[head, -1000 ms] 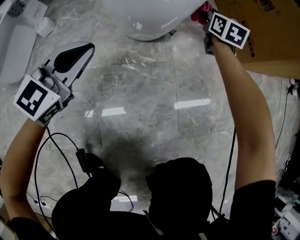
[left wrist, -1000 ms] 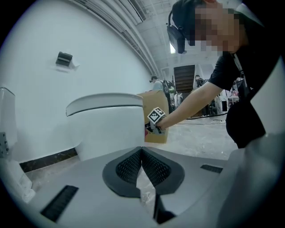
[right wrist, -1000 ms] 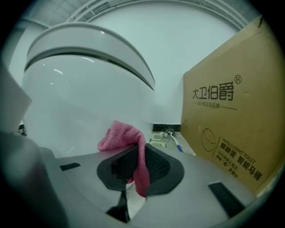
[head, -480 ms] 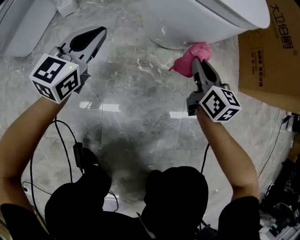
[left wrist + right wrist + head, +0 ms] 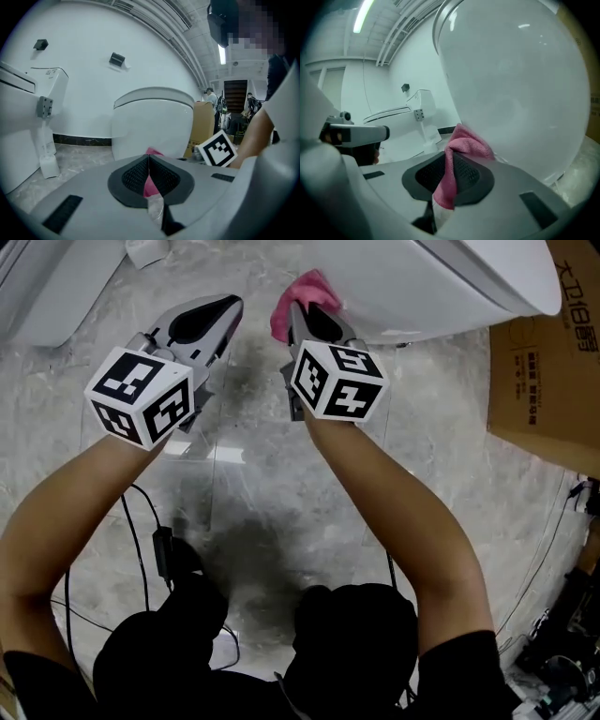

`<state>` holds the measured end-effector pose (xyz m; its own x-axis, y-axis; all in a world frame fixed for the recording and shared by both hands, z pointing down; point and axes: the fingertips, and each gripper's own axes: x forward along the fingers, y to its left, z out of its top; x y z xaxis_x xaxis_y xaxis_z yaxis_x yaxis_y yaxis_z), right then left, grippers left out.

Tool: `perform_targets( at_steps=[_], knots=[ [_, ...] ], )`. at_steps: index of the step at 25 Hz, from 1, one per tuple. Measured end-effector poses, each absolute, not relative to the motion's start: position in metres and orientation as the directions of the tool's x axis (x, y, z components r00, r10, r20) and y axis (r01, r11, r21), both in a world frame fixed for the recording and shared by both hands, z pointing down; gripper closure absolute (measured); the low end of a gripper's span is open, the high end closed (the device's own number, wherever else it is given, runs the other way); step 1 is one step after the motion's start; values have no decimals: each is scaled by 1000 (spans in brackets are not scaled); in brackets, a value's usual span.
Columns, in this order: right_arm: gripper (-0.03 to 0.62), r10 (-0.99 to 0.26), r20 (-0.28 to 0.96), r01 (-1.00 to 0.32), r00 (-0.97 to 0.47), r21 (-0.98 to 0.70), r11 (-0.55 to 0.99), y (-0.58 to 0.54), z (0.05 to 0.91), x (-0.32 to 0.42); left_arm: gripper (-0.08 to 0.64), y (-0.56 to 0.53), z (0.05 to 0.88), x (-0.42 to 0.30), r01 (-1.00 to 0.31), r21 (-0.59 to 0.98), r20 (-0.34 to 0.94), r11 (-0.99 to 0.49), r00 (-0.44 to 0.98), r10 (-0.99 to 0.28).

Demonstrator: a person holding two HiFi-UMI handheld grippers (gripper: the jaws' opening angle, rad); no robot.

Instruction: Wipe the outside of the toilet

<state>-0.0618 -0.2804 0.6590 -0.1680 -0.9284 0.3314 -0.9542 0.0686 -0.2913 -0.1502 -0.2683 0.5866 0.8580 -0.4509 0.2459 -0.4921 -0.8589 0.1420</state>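
Right gripper (image 5: 302, 322) jaws clamped on pink cloth (image 5: 464, 143); cloth touching the outer side of the white toilet (image 5: 450, 282); left gripper (image 5: 217, 313) jaws together on nothing, just beside the right one, above the marble floor (image 5: 281, 474).

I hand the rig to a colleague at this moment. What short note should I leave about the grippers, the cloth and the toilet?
Left gripper: shut, empty, beside the right one, not touching the toilet.
Right gripper: shut on the pink cloth.
The cloth lies against the toilet's lower outer wall.
Done: the wiped area cannot be told; no trace shows.
Left: probably wipe around the rest of the outside, minding the box close by.
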Motion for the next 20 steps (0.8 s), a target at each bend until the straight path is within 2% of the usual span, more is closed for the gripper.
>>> perform_targets(
  at_steps=[5, 11, 20],
  knots=[
    [526, -931, 331, -979, -156, -178, 100, -318, 669, -70, 545, -248, 596, -150, -433, 131, 275, -892, 880, -387],
    [528, -928, 367, -960, -60, -275, -47, -324, 687, -56, 545, -235, 607, -156, -394, 119, 310, -911, 887, -343],
    [528, -894, 440, -967, -79, -251, -38, -258, 710, -9, 545, -237, 613, -138, -393, 149, 302, -907, 892, -337]
  ],
)
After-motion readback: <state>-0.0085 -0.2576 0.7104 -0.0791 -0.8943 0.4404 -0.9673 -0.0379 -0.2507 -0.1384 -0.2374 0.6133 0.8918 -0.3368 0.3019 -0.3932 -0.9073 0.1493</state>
